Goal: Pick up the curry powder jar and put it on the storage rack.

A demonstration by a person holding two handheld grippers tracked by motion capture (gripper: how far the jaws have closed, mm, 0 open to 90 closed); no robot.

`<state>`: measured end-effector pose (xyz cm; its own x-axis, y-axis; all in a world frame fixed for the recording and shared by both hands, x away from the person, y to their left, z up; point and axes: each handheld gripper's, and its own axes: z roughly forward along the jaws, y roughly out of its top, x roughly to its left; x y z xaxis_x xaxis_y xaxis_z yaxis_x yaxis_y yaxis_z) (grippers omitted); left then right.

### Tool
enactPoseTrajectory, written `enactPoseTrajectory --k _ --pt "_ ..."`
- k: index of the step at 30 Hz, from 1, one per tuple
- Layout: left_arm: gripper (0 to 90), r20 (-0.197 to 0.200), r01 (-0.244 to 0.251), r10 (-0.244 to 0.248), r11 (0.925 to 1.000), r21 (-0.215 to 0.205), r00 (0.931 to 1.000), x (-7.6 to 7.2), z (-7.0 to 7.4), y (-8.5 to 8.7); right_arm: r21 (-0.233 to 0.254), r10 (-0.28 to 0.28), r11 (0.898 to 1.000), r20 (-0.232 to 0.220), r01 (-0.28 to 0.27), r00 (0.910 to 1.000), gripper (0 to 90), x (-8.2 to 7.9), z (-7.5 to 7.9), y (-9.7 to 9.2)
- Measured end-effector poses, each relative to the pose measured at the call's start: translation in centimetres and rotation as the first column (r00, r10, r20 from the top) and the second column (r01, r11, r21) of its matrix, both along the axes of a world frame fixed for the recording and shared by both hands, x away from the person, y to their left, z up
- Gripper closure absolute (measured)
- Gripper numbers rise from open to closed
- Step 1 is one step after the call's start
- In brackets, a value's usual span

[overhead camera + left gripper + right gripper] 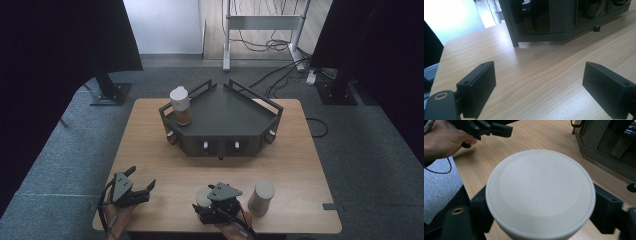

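white-lidded jar (540, 195) sits at the surface's (165, 160) near edge, right gripper (206, 201) clamped around it; left gripper (140, 186) hovers beside it, jaws wide, holding nothing

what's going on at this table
A person holds a gripper in each hand. The right gripper has a white-lidded jar between its jaws at the table's near edge. The left gripper is open with nothing between its jaws. Another jar stands beside the right gripper, and a third sits on the dark tray.
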<state>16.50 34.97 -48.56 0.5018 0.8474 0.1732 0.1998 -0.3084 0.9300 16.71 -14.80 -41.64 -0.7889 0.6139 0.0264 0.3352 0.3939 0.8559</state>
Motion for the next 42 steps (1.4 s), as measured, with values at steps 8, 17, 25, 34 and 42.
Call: enactPoseTrajectory --k 8,17,25,34,42 --pt "11.3 0.001 0.002 -0.002 1.0000 0.001 1.0000 0.0 0.0 0.0 -0.005 0.000 1.000 0.000 0.000 1.0000 33.0 -0.2 0.1 0.4" --pt "11.3 0.002 0.000 0.000 1.0000 -0.001 1.0000 0.0 0.0 0.1 -0.006 -0.015 1.000 0.001 0.015 0.9999 33.3 -0.5 0.1 0.5" --pt "11.3 0.003 0.000 0.000 1.0000 0.000 1.0000 0.0 0.0 0.1 0.007 -0.006 1.000 -0.006 0.006 1.0000 33.4 -0.3 0.9 0.2" --pt "11.3 0.003 0.001 -0.001 1.0000 0.003 1.0000 0.0 0.0 0.0 0.029 0.008 1.000 -0.002 -0.008 1.0000 33.3 0.1 2.8 -0.7" --pt "11.3 0.004 0.000 0.000 1.0000 0.002 1.0000 0.0 0.0 0.0 0.034 0.017 0.999 0.003 -0.017 0.9999 33.4 0.8 4.8 -1.2"
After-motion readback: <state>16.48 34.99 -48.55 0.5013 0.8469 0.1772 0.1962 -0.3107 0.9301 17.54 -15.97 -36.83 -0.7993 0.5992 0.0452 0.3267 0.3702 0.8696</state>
